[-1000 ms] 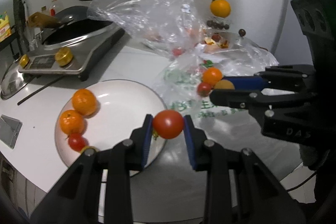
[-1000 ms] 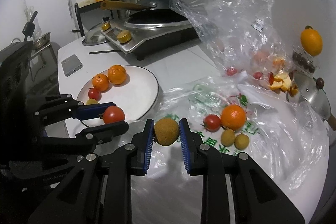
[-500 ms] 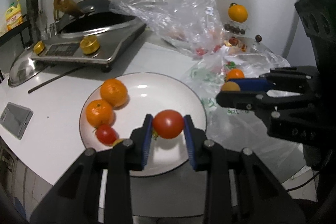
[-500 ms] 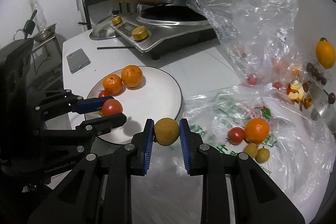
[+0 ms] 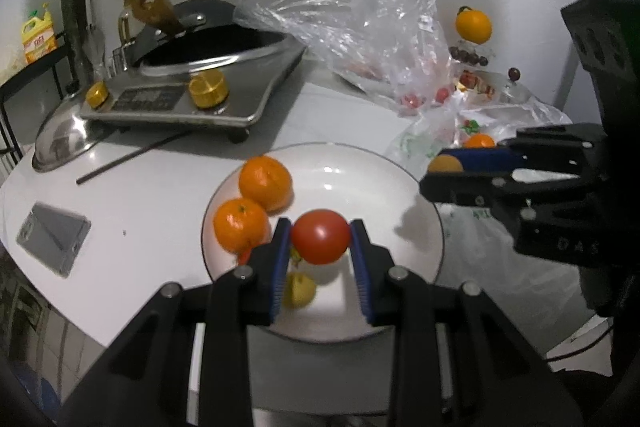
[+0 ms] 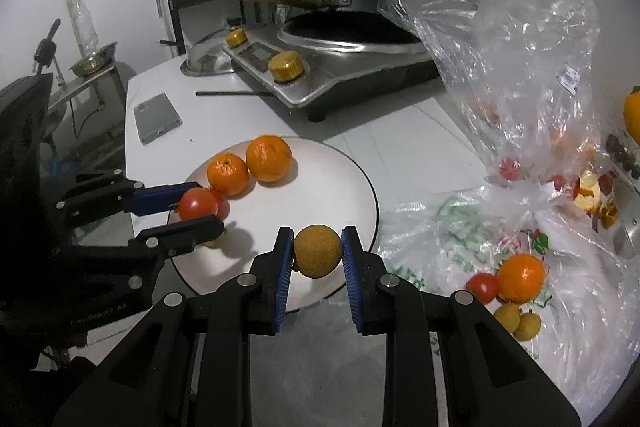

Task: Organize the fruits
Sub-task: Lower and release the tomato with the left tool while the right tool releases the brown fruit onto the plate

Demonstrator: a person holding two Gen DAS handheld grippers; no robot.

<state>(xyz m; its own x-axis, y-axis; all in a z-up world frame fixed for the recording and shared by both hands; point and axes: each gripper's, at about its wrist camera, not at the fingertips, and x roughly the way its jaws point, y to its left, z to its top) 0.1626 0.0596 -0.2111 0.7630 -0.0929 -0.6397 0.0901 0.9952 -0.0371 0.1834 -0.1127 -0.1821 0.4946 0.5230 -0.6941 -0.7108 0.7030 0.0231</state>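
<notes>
2 oranges [image 6: 248, 167] are already sitting on the plate [image 6: 344, 187]. the left tongs [image 5: 320, 241] are gripping a tomato [image 5: 320, 241] over it, the right tongs [image 6: 317, 257] a brown fruit [image 6: 317, 257] at its rim. several fruits [image 6: 508, 287] are waiting on the bag [image 6: 460, 227].

Red tomato [image 5: 320, 242], tan-brown fruit [image 6: 317, 255], orange tangerines [image 5: 265, 183], white plate [image 5: 372, 187]

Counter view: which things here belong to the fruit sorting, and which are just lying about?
Job:
left hand-held gripper holding tomato
right hand-held gripper holding brown fruit
white plate
two oranges
fruit bag

Lying about:
cooker
phone
steel lid
</notes>
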